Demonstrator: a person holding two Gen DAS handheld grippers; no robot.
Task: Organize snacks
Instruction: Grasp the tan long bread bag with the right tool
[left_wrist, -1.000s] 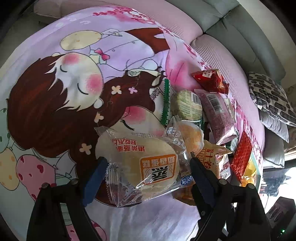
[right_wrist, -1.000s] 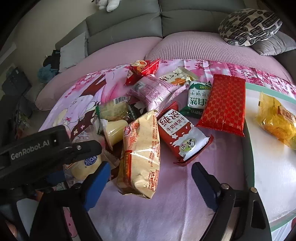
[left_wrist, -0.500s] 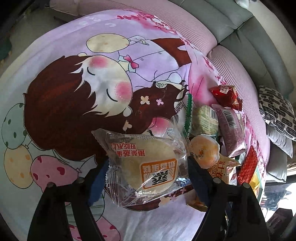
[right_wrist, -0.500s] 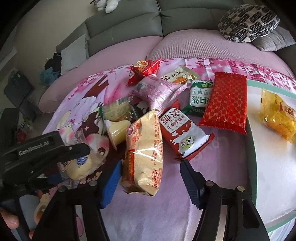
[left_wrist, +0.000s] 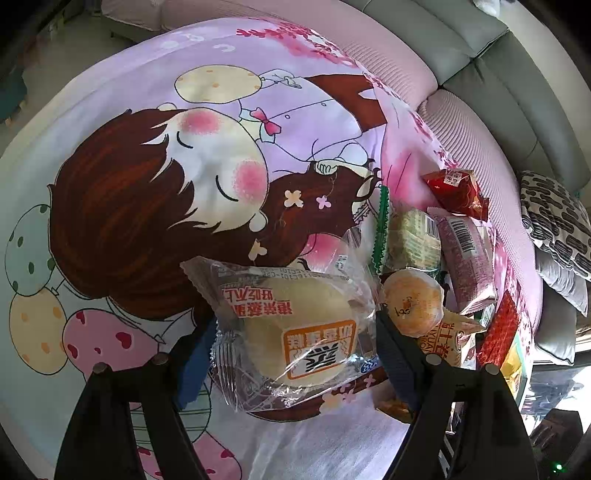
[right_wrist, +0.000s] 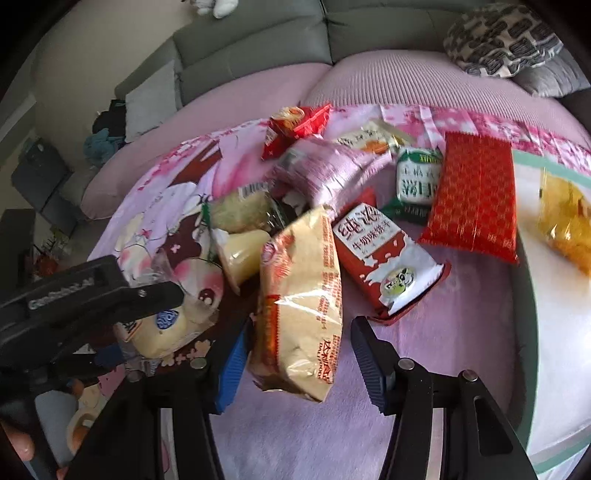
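Snacks lie heaped on a pink cartoon-printed cloth (left_wrist: 155, 177) spread over a sofa seat, and we start with the nearest. Our left gripper (left_wrist: 291, 354) is clamped on a clear-wrapped pale bun (left_wrist: 295, 328), its blue pads pressing the crinkled film on both sides; the orange label carries upside-down Chinese characters we cannot read with confidence. Our right gripper (right_wrist: 295, 354) straddles the lower end of a tan packet (right_wrist: 299, 295) with red print along its edge. Its jaws have just been closing; the left pad meets the wrapper while the right pad stands just clear, so we call it not yet gripped. In the right wrist view the left tool's black body bears a white maker's mark, too blurred to spell out.

Just beyond the tan packet, a red-and-white biscuit pack (right_wrist: 384, 258) reads 牛奶味饼干. Beside the bun sits a round golden pastry (left_wrist: 412, 306) in clear film. Further on come a green-edged wrapper (left_wrist: 410, 240) with a barcode, a pink packet (right_wrist: 325, 170) also barcoded, a small green-and-white pack (right_wrist: 419, 177) with Chinese writing, and a red patterned bag (right_wrist: 472, 199). A yellow bag (right_wrist: 565, 218) rests apart on the white area at right. Farthest, a small red packet (left_wrist: 456, 194) lies near the grey sofa back (right_wrist: 277, 48).
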